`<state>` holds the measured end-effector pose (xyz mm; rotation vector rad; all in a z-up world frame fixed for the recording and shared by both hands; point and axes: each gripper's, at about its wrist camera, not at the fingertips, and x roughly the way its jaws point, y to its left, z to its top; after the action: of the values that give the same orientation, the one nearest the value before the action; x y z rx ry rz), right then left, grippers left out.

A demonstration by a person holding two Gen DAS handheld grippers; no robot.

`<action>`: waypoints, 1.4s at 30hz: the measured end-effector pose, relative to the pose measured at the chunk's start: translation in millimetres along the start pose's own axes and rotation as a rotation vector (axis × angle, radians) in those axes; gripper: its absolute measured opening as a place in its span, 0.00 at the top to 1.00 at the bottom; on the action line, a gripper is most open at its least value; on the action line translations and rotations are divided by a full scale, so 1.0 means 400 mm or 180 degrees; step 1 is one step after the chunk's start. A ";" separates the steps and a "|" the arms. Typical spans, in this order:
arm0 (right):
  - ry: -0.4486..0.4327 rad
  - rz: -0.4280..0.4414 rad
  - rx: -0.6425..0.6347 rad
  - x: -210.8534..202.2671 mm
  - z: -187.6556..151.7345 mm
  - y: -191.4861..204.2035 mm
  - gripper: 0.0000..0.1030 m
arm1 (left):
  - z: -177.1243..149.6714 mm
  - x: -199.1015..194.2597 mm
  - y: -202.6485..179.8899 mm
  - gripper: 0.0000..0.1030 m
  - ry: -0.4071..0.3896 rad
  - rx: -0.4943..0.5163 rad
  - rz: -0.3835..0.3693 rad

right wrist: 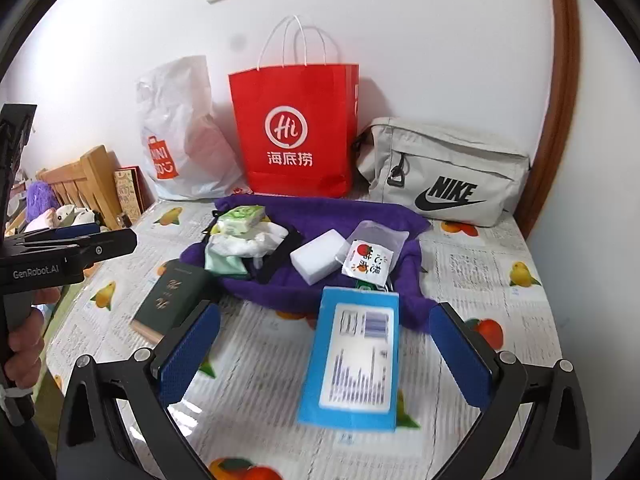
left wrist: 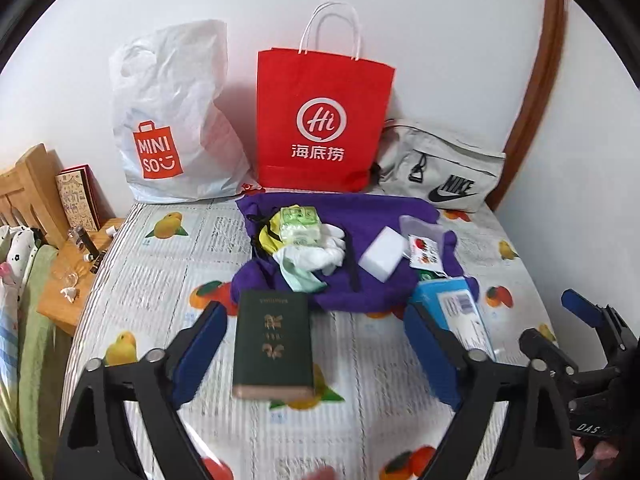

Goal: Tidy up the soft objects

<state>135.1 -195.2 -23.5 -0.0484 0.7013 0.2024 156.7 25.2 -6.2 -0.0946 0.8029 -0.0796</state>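
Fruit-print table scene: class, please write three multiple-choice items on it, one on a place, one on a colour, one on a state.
1. Where does the white sponge block lie?
A on the purple cloth
B inside the red paper bag
C on the Nike pouch

2. What colour is the notebook?
A yellow
B dark green
C pink

3. How does the right gripper stand?
A shut on the blue box
B shut empty
C open

Answers: 1 A, cloth shows around it; 2 B, green cover; 3 C, jaws stand clear of the box.
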 end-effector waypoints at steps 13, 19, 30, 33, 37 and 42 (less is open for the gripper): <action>-0.0121 -0.0058 0.0234 -0.195 -0.125 0.021 0.00 | -0.154 -0.178 -0.023 0.05 -0.0205 0.0058 0.0159; -0.0180 -0.0089 0.0309 -0.251 -0.177 0.009 0.00 | -0.204 -0.215 -0.040 0.05 -0.0252 0.0092 0.0198; -0.0215 -0.0098 0.0349 -0.277 -0.205 -0.006 0.00 | -0.237 -0.228 -0.059 0.05 -0.0254 0.0106 0.0179; -0.0202 -0.0089 0.0343 -0.276 -0.209 -0.004 0.00 | -0.237 -0.228 -0.058 0.05 -0.0251 0.0111 0.0177; -0.0204 -0.0096 0.0348 -0.277 -0.211 -0.004 0.00 | -0.241 -0.226 -0.059 0.05 -0.0240 0.0110 0.0177; -0.0190 -0.0086 0.0350 -0.277 -0.212 -0.004 0.00 | -0.241 -0.223 -0.061 0.05 -0.0224 0.0130 0.0170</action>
<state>-1.1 -225.0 -16.7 0.0528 0.6510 0.1385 24.7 5.4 -6.6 -0.0372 0.7327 -0.0420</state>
